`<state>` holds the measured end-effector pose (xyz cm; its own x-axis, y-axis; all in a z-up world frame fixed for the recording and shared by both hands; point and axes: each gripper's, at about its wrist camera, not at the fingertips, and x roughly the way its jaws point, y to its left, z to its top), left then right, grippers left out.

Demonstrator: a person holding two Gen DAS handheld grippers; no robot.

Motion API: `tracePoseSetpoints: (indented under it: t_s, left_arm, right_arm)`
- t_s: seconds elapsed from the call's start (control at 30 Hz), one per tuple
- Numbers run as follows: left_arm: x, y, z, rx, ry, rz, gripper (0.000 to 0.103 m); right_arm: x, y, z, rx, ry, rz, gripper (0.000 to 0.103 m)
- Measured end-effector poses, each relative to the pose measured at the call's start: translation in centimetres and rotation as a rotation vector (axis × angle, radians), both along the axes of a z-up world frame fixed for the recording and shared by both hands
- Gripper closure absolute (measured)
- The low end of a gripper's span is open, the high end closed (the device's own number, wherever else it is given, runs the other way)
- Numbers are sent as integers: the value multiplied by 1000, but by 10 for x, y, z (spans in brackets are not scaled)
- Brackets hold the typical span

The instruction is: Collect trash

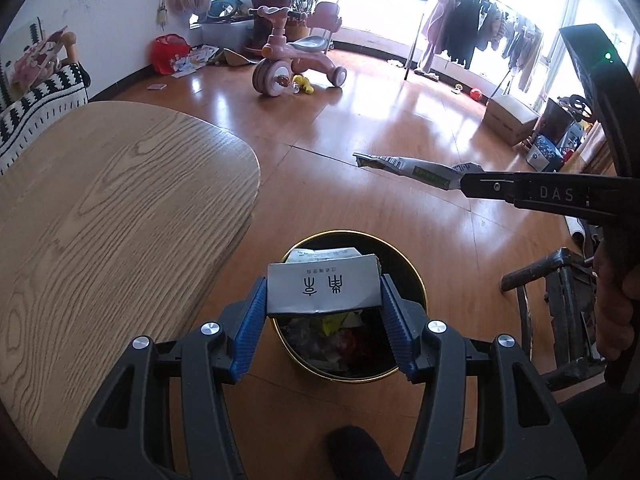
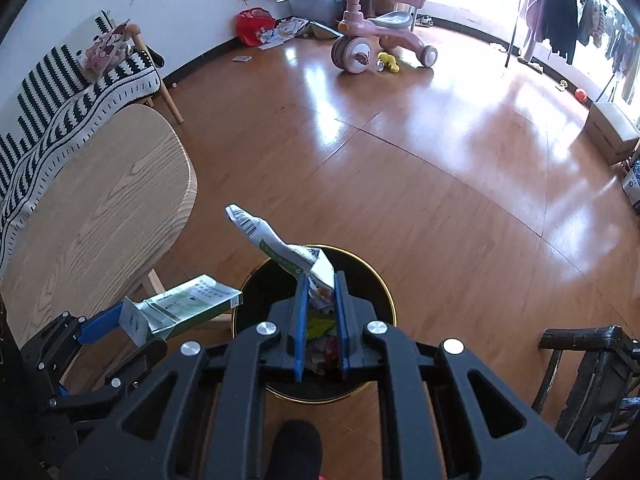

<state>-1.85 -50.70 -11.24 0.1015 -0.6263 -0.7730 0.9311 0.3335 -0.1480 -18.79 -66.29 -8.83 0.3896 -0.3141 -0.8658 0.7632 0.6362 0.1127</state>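
Two light, crushable pieces: left hand-held gripper (image 1: 323, 312) clamps the small carton (image 1: 323, 288) across its sides, right hand-held gripper (image 2: 321, 312) pinches the crumpled wrapper (image 2: 280, 246) by its end, above the bin (image 1: 416, 280).

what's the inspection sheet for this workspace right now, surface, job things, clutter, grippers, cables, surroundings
surface: wooden table, nothing seen on the visible top
job's things: small box and crumpled wrapper held above the trash bin, which already holds litter
clutter: papers and a red bag by the far wall
grippers: left gripper shut on the box; right gripper shut on the wrapper
cables: nothing seen
surroundings: pink tricycle, clothes rack, dark chair
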Motion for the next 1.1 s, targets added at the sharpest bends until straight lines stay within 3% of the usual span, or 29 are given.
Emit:
tracePoseSetpoints:
  t_s: [0.33, 0.37, 0.4, 0.43, 0.47, 0.73, 0.87, 0.93, 1.1]
  left_arm:
    - [-7, -5, -3, -8, 10, -29, 49]
    - [-8, -7, -4, -7, 10, -33, 48]
    - [-9, -9, -4, -7, 10, -34, 45]
    - [-10, -10, -5, -9, 14, -31, 28]
    - [-11, -13, -4, -15, 13, -24, 24]
    - [-11, -15, -3, -39, 45, -6, 23]
    - [-4, 3, 10, -44, 19, 19, 17]
    - [7, 21, 21, -52, 3, 62, 12]
    - [63, 106, 57, -71, -42, 283, 10]
  right_arm:
    - [2, -5, -3, 4, 18, -9, 90]
    - [3, -6, -4, 5, 27, -9, 83]
    - [3, -6, -4, -1, 40, -21, 54]
    - [3, -6, -4, -7, 40, -26, 40]
    - [2, -5, -1, -22, 23, -28, 26]
    - [11, 2, 0, -46, 19, -3, 26]
    - [27, 12, 8, -62, -12, 27, 25]
    - [39, 21, 16, -78, -38, 49, 20]
    - [84, 65, 40, -104, -150, 158, 17]
